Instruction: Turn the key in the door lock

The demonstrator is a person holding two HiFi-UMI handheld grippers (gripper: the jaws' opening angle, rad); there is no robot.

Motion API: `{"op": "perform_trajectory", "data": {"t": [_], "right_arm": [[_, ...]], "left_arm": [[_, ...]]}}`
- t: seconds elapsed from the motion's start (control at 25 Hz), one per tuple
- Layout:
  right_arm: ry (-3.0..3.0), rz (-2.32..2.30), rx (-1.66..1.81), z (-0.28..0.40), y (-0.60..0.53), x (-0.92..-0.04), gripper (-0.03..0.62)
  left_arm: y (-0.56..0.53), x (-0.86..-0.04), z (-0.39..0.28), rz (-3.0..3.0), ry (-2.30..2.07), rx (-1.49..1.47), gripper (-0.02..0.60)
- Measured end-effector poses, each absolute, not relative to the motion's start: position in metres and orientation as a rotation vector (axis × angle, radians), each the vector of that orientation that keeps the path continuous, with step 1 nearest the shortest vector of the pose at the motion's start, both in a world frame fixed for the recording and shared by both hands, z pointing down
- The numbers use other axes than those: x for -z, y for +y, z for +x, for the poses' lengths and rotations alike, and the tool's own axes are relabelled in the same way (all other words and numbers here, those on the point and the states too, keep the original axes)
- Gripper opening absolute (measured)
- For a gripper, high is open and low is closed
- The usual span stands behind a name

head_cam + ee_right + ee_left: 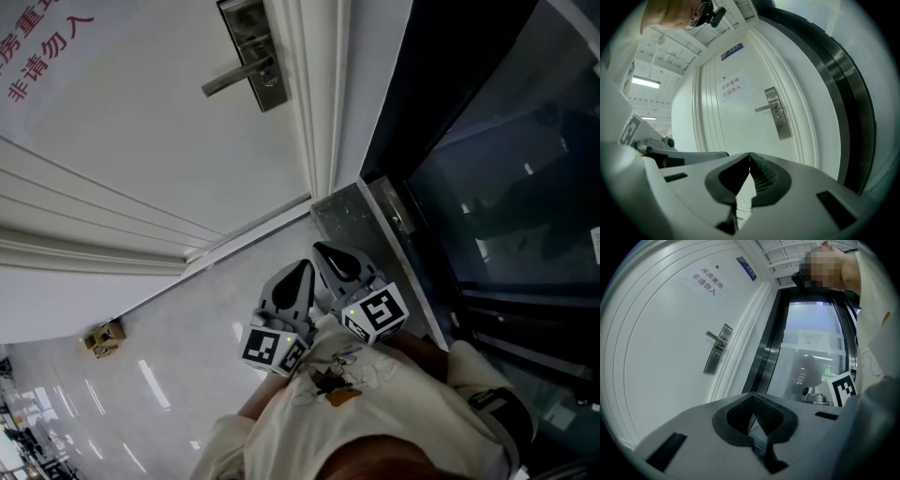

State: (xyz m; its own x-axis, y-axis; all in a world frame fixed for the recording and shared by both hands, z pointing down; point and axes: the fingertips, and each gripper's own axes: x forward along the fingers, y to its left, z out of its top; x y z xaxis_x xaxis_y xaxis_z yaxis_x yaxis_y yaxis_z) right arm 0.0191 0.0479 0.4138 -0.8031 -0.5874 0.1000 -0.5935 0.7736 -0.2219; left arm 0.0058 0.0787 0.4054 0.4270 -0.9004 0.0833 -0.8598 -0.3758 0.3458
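Resting low at the centre of the head view were the left gripper (pixel 305 266) and the right gripper (pixel 324 247). They sat side by side, close in front of the person's shirt (pixel 352 380). Each had its jaws pressed together tip to tip, and neither gripper view showed anything between them.

- **Pose:** both grippers were drawn in near the body, pointed up toward the door (pixel 141 131) and well apart from it.
- **Fitting:** the lock plate (pixel 255 47) was brushed metal, at upper centre of frame, with the lever handle (pixel 228 81) projecting left.
- **Task item:** the key could not be confirmed. A speck at the plate's keyhole was too small to tell.
- **Handling, judged:** the key would be light, rigid, thin and slick. It would best be pinched flat across the bow, so the twist would not slip. The lock itself was likely stiff.
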Motion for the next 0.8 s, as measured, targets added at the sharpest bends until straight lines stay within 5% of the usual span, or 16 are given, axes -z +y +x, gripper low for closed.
{"op": "perform_trajectory", "data": {"t": [0.36,0.8], "right_arm": [[-2.920,1.010,-0.379,0.041,0.013,-0.426,0.008],[-2.860,1.087,-0.116,-0.025,-0.068,-0.406,0.051]], "left_arm": [[0.053,-0.416,0.018,2.304,-1.517,0.193,0.002],[-0.014,-0.407,-0.066,2.316,-1.524,0.240,0.003]]}}
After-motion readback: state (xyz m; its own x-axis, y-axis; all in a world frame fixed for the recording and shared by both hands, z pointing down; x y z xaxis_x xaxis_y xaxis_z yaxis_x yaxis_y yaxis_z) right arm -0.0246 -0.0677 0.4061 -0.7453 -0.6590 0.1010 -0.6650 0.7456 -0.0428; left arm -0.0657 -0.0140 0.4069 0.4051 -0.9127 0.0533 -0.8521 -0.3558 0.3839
